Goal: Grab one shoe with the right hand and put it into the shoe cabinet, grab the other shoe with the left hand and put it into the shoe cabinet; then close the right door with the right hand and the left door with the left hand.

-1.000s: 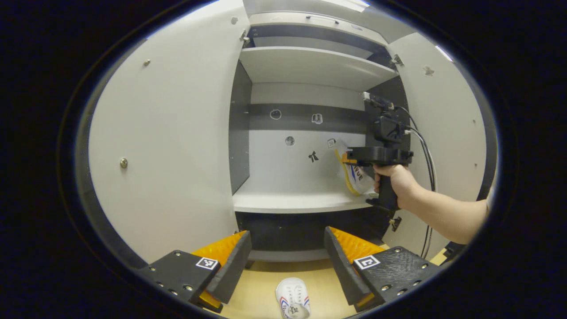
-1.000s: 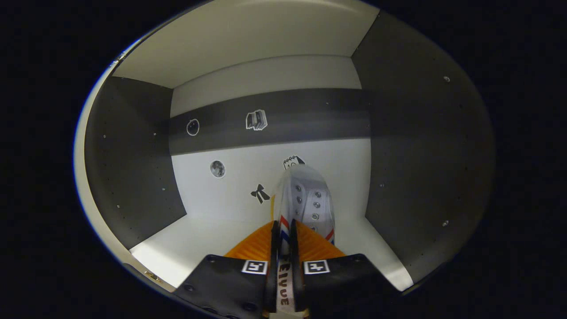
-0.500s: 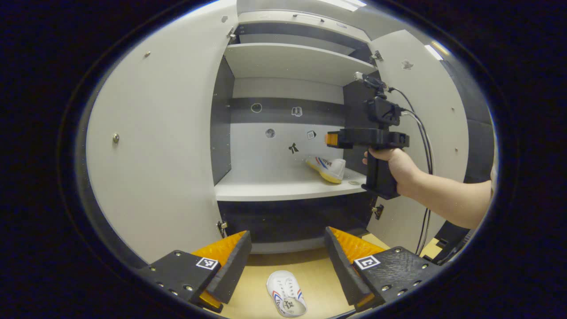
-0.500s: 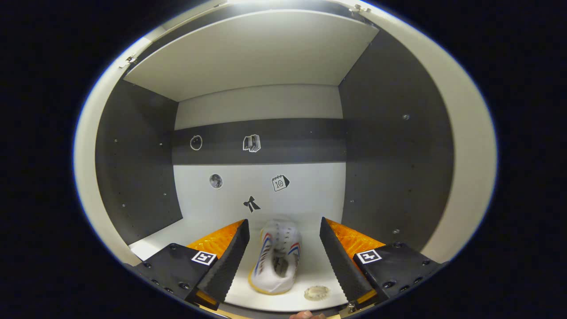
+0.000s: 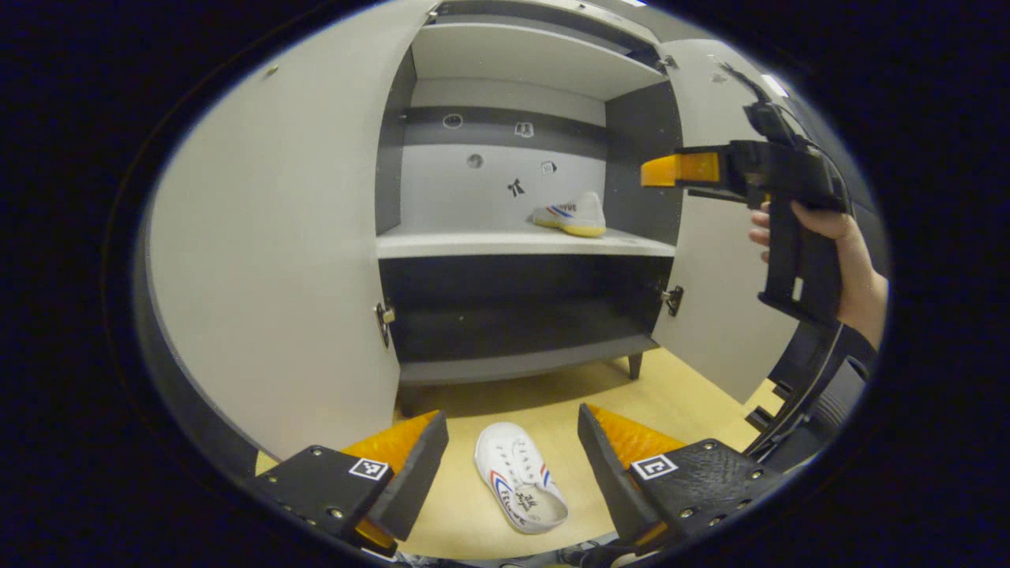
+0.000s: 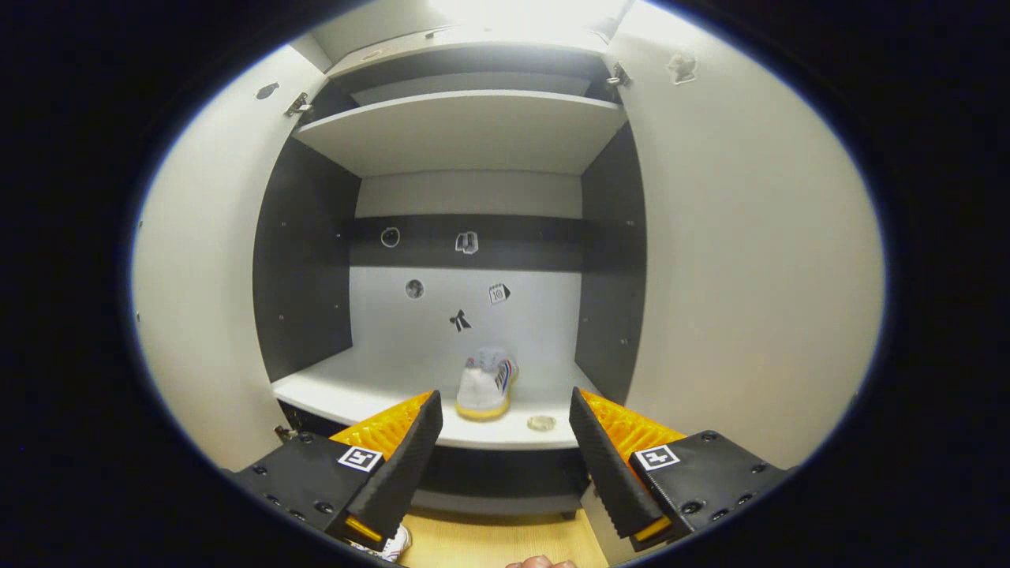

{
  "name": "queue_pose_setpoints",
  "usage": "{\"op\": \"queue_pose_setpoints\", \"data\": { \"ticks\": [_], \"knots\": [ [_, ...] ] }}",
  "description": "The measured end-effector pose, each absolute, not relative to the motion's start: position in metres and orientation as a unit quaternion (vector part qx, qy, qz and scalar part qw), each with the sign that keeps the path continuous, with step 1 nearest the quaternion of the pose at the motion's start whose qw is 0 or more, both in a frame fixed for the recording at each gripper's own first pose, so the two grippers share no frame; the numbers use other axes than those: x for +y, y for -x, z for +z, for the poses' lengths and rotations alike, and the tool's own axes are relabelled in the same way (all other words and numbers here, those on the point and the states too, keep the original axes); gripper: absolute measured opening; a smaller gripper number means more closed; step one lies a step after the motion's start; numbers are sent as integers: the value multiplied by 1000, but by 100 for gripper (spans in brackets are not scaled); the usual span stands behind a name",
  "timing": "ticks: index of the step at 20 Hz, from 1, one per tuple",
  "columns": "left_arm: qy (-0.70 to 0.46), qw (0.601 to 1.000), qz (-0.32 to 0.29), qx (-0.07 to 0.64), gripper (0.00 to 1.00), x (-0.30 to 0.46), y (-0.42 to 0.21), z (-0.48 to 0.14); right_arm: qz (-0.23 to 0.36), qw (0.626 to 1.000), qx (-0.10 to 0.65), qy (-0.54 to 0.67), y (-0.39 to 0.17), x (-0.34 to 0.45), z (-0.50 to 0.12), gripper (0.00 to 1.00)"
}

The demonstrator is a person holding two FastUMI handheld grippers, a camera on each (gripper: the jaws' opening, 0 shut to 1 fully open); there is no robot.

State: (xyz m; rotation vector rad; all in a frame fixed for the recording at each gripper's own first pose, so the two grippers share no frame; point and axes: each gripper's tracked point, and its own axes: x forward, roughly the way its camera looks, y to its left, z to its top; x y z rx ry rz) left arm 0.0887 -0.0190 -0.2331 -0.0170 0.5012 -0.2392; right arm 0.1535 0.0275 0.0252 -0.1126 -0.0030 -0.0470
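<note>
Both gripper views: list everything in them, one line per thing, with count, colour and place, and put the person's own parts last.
shoes: 2, white with red and blue stripes; one on the cabinet's middle shelf, one on the floor in front of the cabinet.
shoe cabinet: 1, white shelves, dark grey sides; straight ahead.
doors: 2, white, both open; left door, right door.
stickers: several, small, on the cabinet's back wall.
floor: light wood.
left hand-held gripper: 1, open, above the floor shoe.
right hand-held gripper: 1, open, empty, before the middle shelf.
hand: 1, holding the right gripper's handle.

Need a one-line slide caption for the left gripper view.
Open left gripper above the floor shoe; other shoe on the cabinet shelf.
</note>
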Motion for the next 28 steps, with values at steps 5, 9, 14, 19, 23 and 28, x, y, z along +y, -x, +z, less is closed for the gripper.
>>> {"op": "queue_pose_setpoints", "data": {
  "ticks": [5,9,14,19,23,28],
  "knots": [
    [8,935,-136,327,95,-24,-74,-309,-72,996,33,47,-84,3,-13,100],
    [-13,920,-132,368,100,-17,-71,-365,-119,991,63,26,-31,-16,-33,100],
    [-28,903,-139,405,95,-13,-72,-412,-176,980,80,37,30,-37,-47,100],
    [-33,897,-122,423,95,-5,-85,-438,-242,965,100,19,85,-75,-60,97],
    [-12,886,-122,448,100,-8,-85,-452,-305,946,112,-3,115,-125,-71,96],
    [-6,872,-136,470,66,-21,-76,-455,-332,937,110,-19,114,-180,-67,97]
  ]
}}
